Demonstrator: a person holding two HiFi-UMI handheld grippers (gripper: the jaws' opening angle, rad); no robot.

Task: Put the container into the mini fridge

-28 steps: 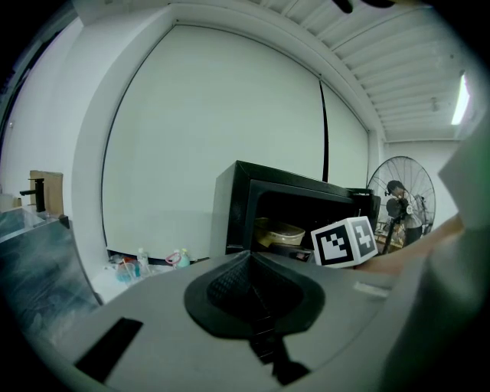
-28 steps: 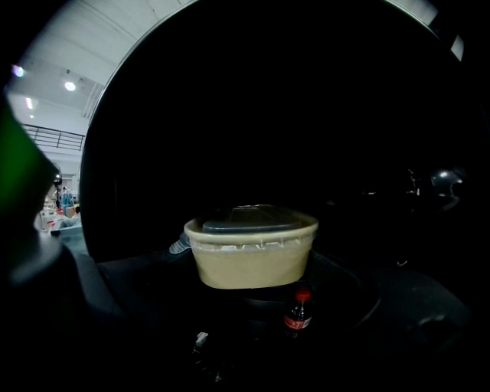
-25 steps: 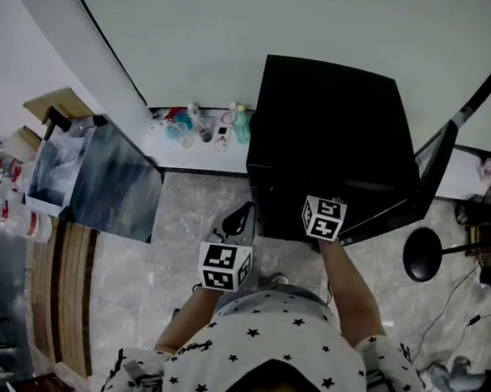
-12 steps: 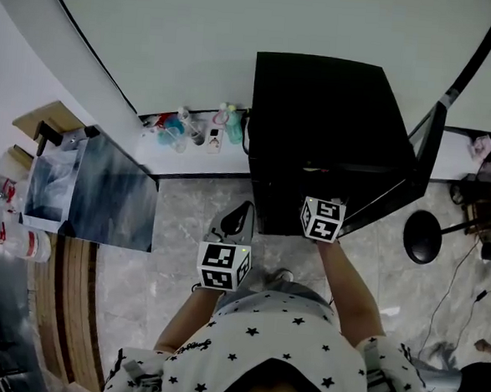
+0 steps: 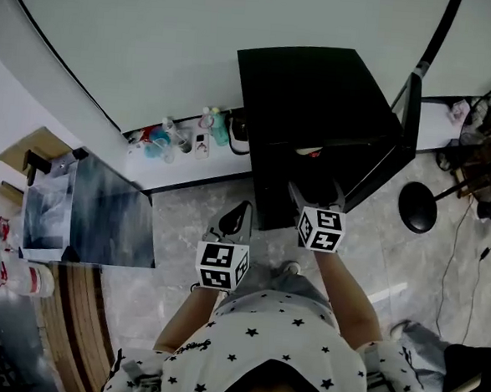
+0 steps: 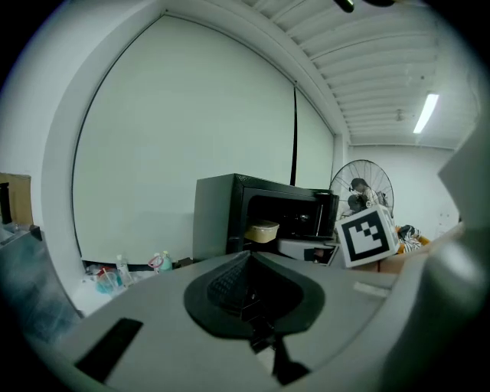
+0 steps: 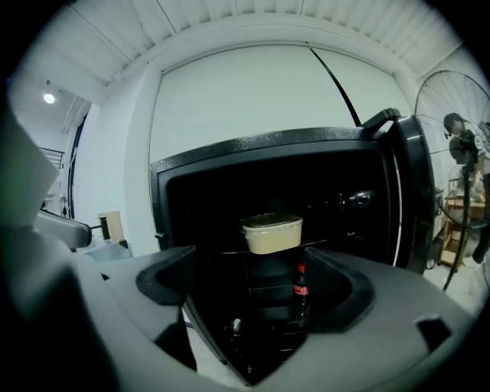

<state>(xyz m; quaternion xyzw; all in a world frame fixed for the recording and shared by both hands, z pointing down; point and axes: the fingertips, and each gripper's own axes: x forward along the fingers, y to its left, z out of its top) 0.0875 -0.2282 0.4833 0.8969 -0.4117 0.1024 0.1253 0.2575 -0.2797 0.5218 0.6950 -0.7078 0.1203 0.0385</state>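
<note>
Container [image 7: 272,233], a pale lidded tub, sits on the upper shelf inside the mini fridge [image 5: 320,91], just behind the front edge, with 1 cola bottle [image 7: 300,287] standing on the level below. Fridge door [image 5: 409,114] hangs wide open on the right side. Right gripper [image 7: 256,289]: jaws spread wide, nothing between them, tips short of the shelf, no contact with the tub. Key relation: the tub lies straight ahead of the right jaws, centred in their gap and a little above their line, deeper into the cabinet; its long axis runs side to side, across the line of approach, so the short side faces the jaws. In the head view the right gripper [image 5: 315,190] is at the fridge mouth, while the left gripper [image 5: 237,218] is back and off the fridge's left front corner, near the floor. Left gripper view: jaws closed together, holding nothing; the tub shows only at a slant past the cabinet wall. Of the 2, the right is plainly nearer. Judgement: placement looks done, tub resting level and free on the shelf. What remains is likely to clear the opening and shut the door; the door is on the right gripper's side, so that hand seems better placed for it.
</note>
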